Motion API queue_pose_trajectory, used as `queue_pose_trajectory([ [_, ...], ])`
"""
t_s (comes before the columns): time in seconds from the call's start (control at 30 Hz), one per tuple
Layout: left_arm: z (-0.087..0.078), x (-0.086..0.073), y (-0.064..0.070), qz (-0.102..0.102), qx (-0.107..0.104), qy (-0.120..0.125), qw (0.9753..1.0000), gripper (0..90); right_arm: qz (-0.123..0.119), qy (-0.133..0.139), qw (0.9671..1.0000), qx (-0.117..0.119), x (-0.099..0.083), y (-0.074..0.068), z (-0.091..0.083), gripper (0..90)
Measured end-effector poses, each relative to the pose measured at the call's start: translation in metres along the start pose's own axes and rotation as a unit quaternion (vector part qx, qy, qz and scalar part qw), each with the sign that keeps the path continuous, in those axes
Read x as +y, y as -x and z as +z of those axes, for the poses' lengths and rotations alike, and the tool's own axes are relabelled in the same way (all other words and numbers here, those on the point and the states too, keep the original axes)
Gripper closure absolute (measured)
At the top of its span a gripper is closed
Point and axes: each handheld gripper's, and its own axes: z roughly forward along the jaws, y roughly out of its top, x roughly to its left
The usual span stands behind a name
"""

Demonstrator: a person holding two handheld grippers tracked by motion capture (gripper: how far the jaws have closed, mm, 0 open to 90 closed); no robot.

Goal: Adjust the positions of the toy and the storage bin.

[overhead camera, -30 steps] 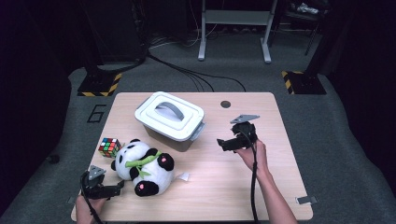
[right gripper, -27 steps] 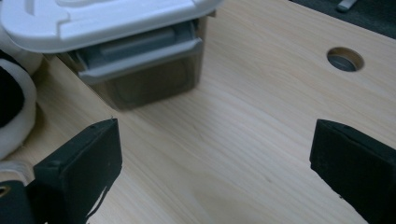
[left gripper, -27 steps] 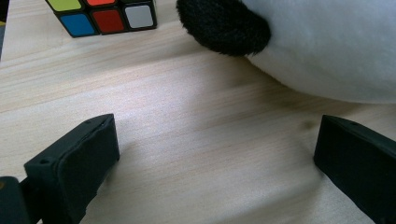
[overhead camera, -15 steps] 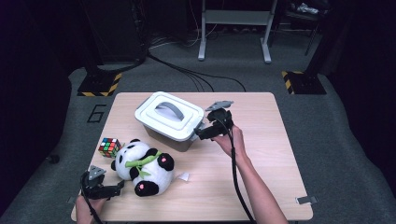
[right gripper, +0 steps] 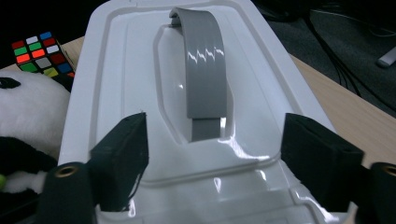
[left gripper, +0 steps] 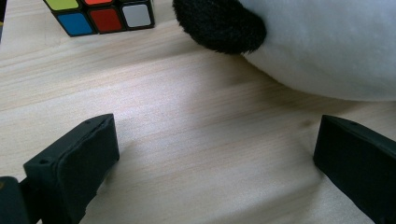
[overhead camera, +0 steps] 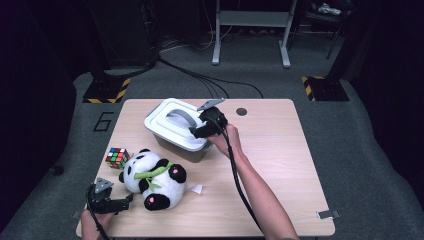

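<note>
- Left gripper (overhead camera: 125, 202): at the near left corner of the table (overhead camera: 280, 200), resting low on the wood with its jaws spread wide and nothing between them. In the left gripper view the bare tabletop lies between the jaws; the plush panda (left gripper: 327, 42) lies just beyond them, apart from both.
- Plush panda (overhead camera: 152, 175): lying on the near left part of the table, just beside the left gripper. A Rubik's cube (overhead camera: 117, 157) sits near its head, towards the left edge.
- Right gripper (overhead camera: 196, 131): reached forward over the near right end of the white storage box (overhead camera: 175, 127), jaws released and wide apart, clasping nothing.
- Storage box: at mid-table, left of centre, beyond the panda, lid (right gripper: 140, 93) on. In the right gripper view the grey handle (right gripper: 205, 70) lies flat in the lid's recess, ahead of the jaws and midway between them, untouched.
- Step in hand, as judged: the approach to the lid handle; no grasp made yet.
- Next move, as judged: advance the right gripper along the lid until the jaws straddle the handle, then clench across its width. The handle lies flush, so the fingertips must get under or firmly onto its edges; a slip off the glossy plastic is the risk.
</note>
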Motion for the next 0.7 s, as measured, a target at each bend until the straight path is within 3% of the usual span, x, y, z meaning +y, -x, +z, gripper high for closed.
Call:
queue_pose_trajectory([
  [0.4, 0.0, 0.0, 0.0, 0.0, 0.0, 0.001, 1.0, 0.1, -0.003, -0.008, 0.9999, 0.014, 0.004, 0.003, 0.017, 66.2],
  [0.7, 0.0, 0.0, 0.0, 0.0, 0.0, 0.001, 1.0, 0.2, 0.001, -0.022, 0.9997, 0.008, 0.003, 0.0, 0.013, 67.0],
])
